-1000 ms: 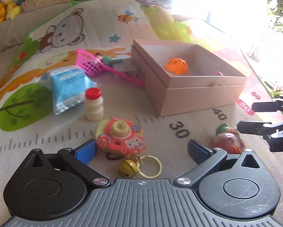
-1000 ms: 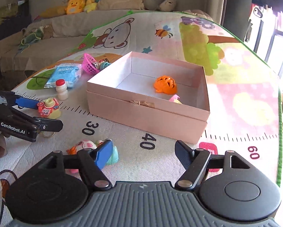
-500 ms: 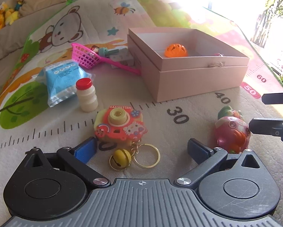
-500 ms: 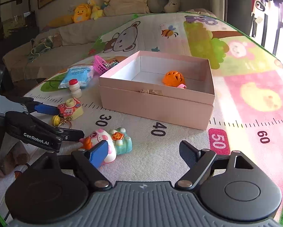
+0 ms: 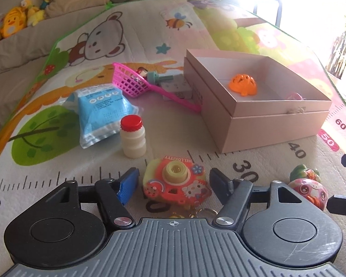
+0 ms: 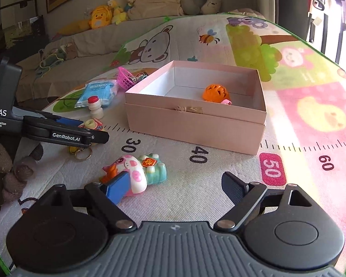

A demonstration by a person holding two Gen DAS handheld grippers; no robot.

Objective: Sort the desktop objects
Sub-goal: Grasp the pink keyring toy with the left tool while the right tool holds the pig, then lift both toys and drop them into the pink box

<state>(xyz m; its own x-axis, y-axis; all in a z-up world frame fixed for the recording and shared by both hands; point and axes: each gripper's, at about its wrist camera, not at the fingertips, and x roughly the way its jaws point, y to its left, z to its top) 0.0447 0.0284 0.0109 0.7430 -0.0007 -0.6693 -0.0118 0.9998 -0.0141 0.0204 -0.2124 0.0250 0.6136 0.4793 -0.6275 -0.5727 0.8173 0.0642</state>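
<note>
The toy camera (image 5: 176, 182) sits right between the left gripper's (image 5: 174, 180) wide-open jaws, not squeezed yet.

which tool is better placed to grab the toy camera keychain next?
Left. The left tool is open with the toy camera already between its fingers. The right tool is open by the pig toy, farther away.

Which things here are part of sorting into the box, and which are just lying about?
In the job: open pink cardboard box; orange-pink toy camera keychain between the open left gripper; pink pig squeeze toy by the open right gripper.

Lying about: plush toys on the sofa; printed play mat.
</note>
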